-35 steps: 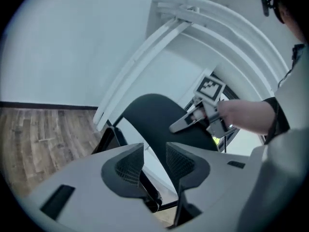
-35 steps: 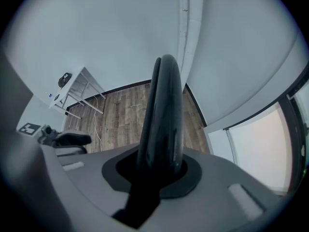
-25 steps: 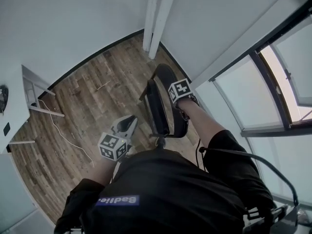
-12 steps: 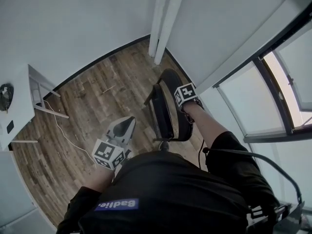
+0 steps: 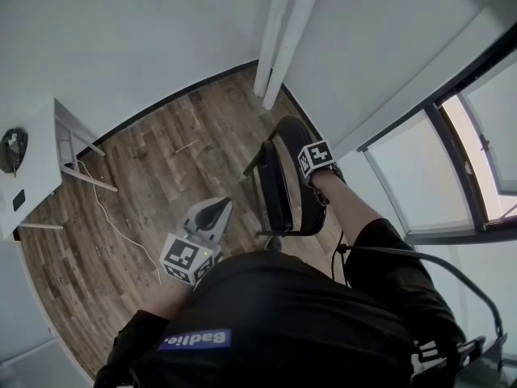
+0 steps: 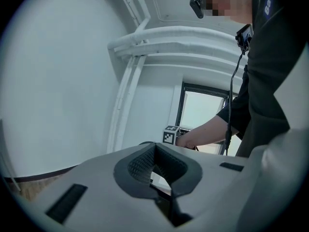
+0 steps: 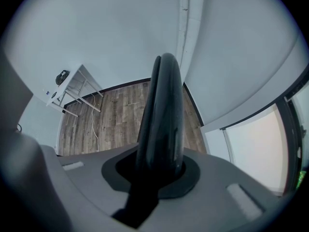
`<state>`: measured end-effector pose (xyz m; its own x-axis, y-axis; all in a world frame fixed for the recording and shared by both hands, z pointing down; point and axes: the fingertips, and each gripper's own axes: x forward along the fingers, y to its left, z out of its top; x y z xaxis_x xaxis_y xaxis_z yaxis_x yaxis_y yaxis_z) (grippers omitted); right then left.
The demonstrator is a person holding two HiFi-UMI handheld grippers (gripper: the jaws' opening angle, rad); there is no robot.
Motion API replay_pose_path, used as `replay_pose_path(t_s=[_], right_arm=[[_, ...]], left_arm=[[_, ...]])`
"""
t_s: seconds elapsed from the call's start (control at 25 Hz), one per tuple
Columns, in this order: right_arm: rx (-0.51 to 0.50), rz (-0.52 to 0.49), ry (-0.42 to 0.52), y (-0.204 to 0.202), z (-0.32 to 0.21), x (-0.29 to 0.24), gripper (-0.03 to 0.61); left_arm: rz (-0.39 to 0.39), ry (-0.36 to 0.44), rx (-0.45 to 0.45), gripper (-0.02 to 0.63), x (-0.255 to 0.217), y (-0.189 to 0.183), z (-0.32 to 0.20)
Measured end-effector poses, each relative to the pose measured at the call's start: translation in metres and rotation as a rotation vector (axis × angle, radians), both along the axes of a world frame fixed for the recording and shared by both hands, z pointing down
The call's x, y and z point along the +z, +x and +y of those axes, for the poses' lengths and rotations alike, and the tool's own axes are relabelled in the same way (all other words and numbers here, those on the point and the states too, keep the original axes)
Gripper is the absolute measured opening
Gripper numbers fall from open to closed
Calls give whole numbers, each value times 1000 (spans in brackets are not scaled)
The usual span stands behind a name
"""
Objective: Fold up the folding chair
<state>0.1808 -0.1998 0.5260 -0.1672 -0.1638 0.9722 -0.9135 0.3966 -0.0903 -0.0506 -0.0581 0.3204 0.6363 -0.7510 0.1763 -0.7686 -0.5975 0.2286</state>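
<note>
R claw clamped on folding chair top rim; chair stands right below it, looks near flat. L claw shut, empty, chair beyond its tip. Risk: one-pt grip slips, chair topples/reopens.

The only lettering I can find is white print on a blue strip near the lower left edge of the person's black top. It may be a badge, so I leave it unread. A cut-off scrap of white letters shows on that top again. The cubes on the left tool and right tool carry black-and-white square marker patterns.
</note>
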Motion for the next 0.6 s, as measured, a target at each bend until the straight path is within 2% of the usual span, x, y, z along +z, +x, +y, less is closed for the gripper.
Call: replay_pose_path(t_s=[0.6], right_arm=[[-5,24,-7,5,0,2,58]], left_arm=[[-8,-6,-26,5,3,-7,7]])
